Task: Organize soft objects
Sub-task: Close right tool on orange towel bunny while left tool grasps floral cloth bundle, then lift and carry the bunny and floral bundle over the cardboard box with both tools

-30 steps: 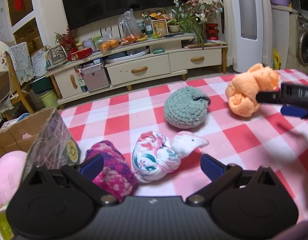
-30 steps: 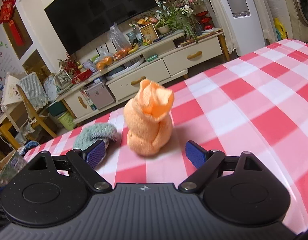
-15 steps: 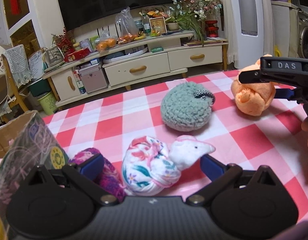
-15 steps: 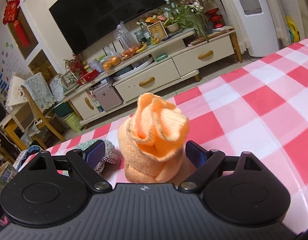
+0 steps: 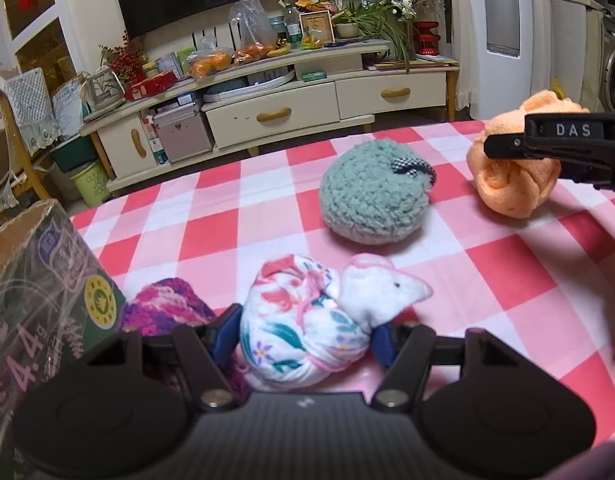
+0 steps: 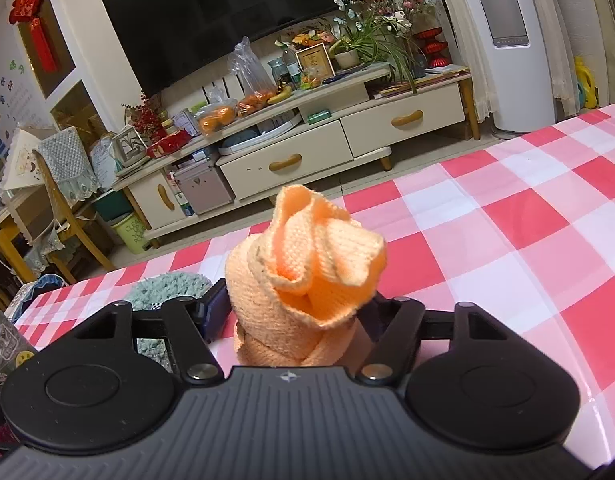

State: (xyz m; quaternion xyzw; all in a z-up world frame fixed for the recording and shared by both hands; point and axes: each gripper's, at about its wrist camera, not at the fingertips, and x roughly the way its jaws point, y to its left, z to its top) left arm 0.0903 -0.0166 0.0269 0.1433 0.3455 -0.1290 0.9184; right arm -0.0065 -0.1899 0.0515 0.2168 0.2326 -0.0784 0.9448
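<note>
On the red-checked tablecloth (image 5: 211,236), a white floral cloth bundle (image 5: 303,328) sits between the blue pads of my left gripper (image 5: 303,340). The jaws are closing and both pads touch its sides. A magenta knitted bundle (image 5: 167,312) lies just left of it. A grey-green fuzzy ball (image 5: 373,196) rests further back. In the right wrist view my right gripper (image 6: 293,316) is closing on an orange towel bundle (image 6: 307,280), with pads against both flanks. The same orange towel bundle (image 5: 511,188) shows at far right in the left wrist view.
A cardboard box (image 5: 47,292) with printed wrap stands at the table's left edge, close to my left gripper. Beyond the far table edge are a TV cabinet (image 5: 275,108), a chair (image 5: 23,128) and a white floor appliance (image 6: 507,40). The cloth (image 6: 527,220) right of the orange bundle is bare.
Both grippers' jaws narrowed from wide open onto their bundles. The left gripper moved forward and down over the floral bundle. The right gripper closed around the orange bundle.
</note>
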